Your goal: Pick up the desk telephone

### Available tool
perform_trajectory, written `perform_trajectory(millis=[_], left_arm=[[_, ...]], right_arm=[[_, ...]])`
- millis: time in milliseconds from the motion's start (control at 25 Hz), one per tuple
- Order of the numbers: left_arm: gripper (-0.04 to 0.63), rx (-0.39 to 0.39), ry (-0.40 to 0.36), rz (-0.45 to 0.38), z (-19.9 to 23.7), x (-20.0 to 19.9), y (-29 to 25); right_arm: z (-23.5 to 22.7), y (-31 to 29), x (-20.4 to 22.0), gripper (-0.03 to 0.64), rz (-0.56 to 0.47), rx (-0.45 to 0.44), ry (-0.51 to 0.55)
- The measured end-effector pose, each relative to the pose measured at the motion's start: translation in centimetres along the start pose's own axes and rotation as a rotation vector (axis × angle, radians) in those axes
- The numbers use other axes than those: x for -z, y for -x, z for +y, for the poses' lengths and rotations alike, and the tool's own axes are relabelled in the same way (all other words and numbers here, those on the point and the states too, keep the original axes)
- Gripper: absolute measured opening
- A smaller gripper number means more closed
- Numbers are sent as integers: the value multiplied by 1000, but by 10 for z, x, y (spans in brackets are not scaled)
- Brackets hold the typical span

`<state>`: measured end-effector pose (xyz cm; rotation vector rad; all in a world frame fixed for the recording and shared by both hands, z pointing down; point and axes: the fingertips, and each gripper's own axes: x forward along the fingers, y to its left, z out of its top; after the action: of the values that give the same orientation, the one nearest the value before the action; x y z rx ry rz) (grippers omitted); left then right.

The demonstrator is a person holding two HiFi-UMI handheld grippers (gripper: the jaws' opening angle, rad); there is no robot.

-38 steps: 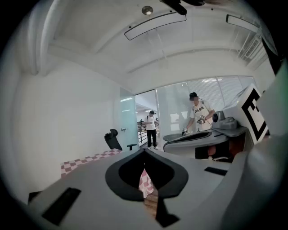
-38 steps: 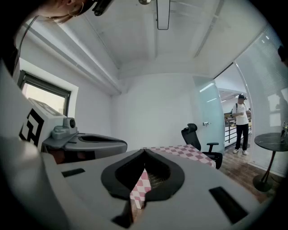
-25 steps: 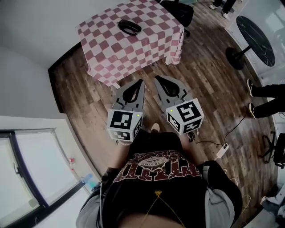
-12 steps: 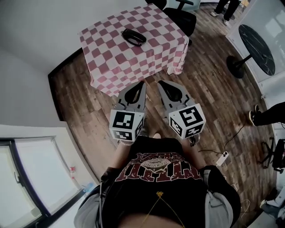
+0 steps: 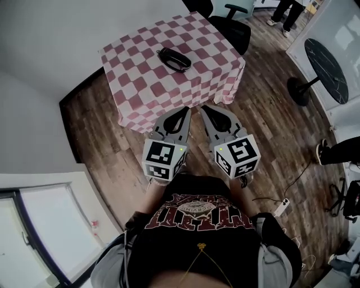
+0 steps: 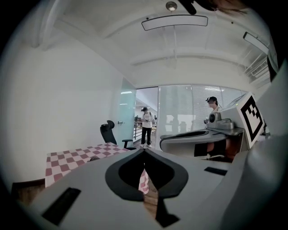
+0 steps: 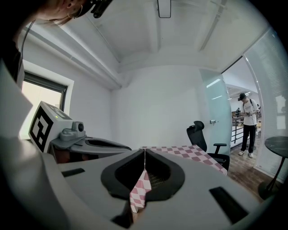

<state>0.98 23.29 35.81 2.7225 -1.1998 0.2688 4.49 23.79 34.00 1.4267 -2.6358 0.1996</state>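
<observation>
The desk telephone (image 5: 172, 58), black and flat, lies on a table (image 5: 146, 84) with a pink-and-white checked cloth, near its far side. My left gripper (image 5: 184, 110) and my right gripper (image 5: 205, 108) are held side by side over the wooden floor, their tips just at the table's near edge, well short of the phone. Both are shut with nothing in them. The left gripper view has its closed jaws (image 6: 144, 152) with the checked table (image 6: 76, 157) ahead to the left. Past the shut jaws (image 7: 144, 150) in the right gripper view, the cloth (image 7: 189, 152) shows.
A black office chair (image 5: 228, 22) stands behind the table. A round dark table (image 5: 323, 62) is at the right. People stand at the top right (image 5: 287, 11) and right edge (image 5: 337, 149). A power strip and cable (image 5: 279, 207) lie on the floor. White walls lie left.
Both grippers have moved forward together, and the checked table is now closer to their tips. The jaws stay shut.
</observation>
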Motion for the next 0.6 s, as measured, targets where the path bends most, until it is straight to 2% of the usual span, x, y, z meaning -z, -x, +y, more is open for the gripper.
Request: perform_trajectory(millis=[200, 400, 600], left_arm=[[0, 31, 40, 5, 26, 3, -6], [0, 65, 64, 33, 44, 10, -5], [0, 24, 49, 68, 63, 17, -4]], right_arm=[[2, -31, 0, 20, 7, 5, -13], [12, -52, 0, 20, 2, -28, -38], [11, -65, 3, 20, 21, -14, -51]])
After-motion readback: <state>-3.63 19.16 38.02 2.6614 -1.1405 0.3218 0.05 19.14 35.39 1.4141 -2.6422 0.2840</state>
